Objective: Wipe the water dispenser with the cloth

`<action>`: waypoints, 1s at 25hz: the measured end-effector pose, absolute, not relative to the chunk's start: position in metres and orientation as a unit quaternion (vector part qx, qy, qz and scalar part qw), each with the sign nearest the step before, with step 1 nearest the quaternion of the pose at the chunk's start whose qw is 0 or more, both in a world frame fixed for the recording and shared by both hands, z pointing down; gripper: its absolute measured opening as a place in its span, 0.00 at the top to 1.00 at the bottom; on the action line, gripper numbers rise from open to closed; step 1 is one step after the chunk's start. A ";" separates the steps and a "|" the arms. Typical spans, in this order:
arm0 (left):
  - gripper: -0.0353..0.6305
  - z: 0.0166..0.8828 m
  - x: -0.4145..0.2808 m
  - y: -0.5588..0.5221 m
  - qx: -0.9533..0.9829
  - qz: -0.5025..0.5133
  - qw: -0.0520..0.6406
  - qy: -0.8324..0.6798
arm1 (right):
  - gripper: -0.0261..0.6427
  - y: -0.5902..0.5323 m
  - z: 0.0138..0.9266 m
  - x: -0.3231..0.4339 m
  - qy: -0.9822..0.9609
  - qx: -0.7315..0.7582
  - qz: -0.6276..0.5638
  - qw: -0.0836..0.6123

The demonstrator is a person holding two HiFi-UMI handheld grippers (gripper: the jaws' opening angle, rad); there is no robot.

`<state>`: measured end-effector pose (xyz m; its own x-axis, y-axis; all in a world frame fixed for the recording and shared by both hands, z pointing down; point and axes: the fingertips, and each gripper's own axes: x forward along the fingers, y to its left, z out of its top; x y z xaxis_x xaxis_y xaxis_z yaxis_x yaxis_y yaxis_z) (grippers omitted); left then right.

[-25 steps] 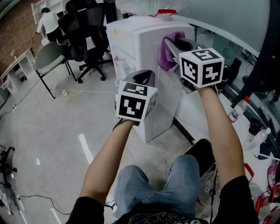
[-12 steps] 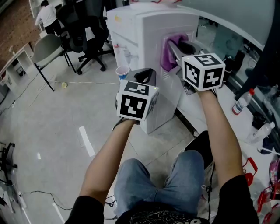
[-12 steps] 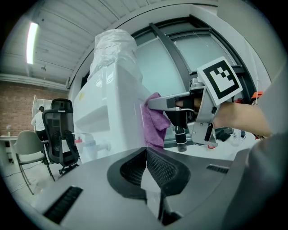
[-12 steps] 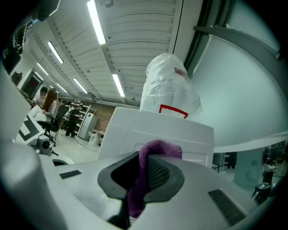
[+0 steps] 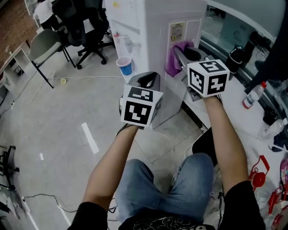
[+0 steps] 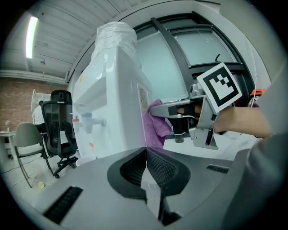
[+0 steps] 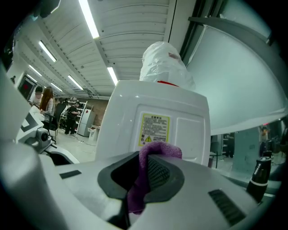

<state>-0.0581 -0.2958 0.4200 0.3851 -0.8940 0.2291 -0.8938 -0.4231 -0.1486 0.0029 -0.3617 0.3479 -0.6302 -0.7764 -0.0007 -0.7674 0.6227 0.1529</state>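
A white water dispenser [image 5: 153, 27] stands ahead, its side panel with a yellow label [image 7: 154, 130] facing me. My right gripper [image 5: 182, 56] is shut on a purple cloth [image 5: 175, 58] and holds it against that side panel, just below the label. The cloth [image 7: 146, 173] bunches between the jaws in the right gripper view, and the cloth [image 6: 155, 128] also shows pressed to the dispenser [image 6: 112, 103] in the left gripper view. My left gripper [image 5: 148, 81] hovers near the dispenser's front corner, jaws shut with nothing in them.
A paper cup [image 5: 126, 65] sits under the dispenser's taps [image 6: 87, 120]. Black office chairs [image 5: 81, 22] and a grey chair [image 5: 40, 49] stand on the floor to the left. A counter with bottles [image 5: 254, 94] runs along the right. A person stands far back at the left [image 5: 42, 9].
The right gripper and cloth have slid down the dispenser's side panel to below the yellow label. My head view has shifted downward. The left gripper has barely moved.
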 end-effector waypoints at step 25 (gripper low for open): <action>0.91 0.541 -0.047 -0.293 -0.824 -0.181 -0.032 0.537 | 0.91 -0.371 0.547 0.012 -0.901 0.426 0.055 0.066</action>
<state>-0.0473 -0.2928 0.5411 0.3588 -0.8725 0.3316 -0.8955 -0.4220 -0.1415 0.0120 -0.3711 0.5469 -0.6287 -0.7596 0.1662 -0.7742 0.6315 -0.0426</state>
